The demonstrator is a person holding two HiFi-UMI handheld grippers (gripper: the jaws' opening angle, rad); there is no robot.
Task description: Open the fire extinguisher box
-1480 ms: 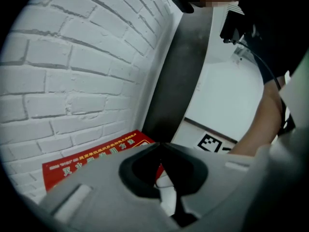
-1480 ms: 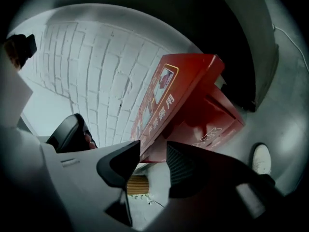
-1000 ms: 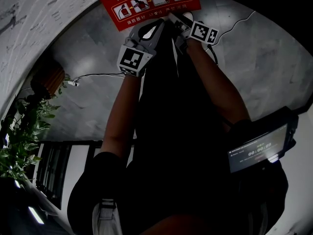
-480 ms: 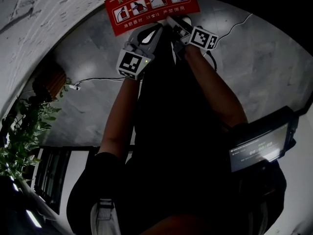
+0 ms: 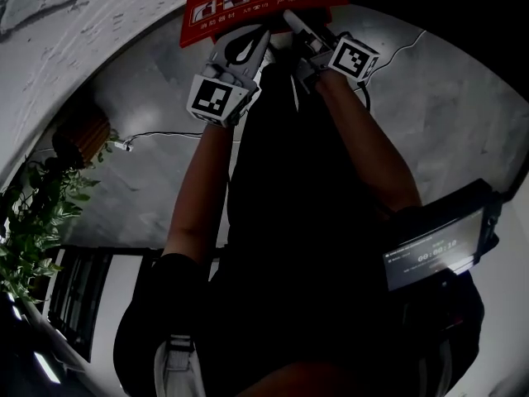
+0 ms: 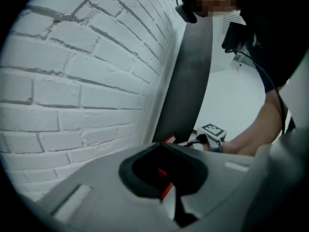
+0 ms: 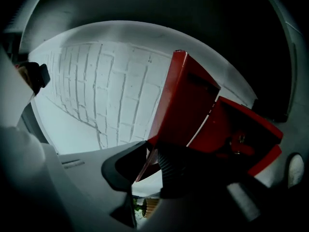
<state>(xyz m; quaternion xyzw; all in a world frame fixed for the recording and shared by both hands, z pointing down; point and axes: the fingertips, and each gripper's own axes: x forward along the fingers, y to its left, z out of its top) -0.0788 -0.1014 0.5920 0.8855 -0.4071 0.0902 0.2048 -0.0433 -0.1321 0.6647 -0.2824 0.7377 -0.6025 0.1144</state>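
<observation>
At the left edge of the head view stood a green leafy plant point(image 5: 33, 222), below a white brick wall point(image 5: 50, 23). The left gripper point(image 5: 250, 40) reached to the top centre, its jaws narrow and clamped on a thin edge of the red metal fire extinguisher box point(image 5: 248, 2), which lay at the very top of the frame. The box's pictured label sat higher and showed less than a second before, and the two grippers stood slightly farther apart. Just to its right, the right gripper point(image 5: 296, 25) was closing its jaws round the thin edge of the box's red lid point(image 7: 183, 100), the pads not yet plainly pressing. A dark device with a lit screen point(image 5: 434, 251) hung at the lower right.
</observation>
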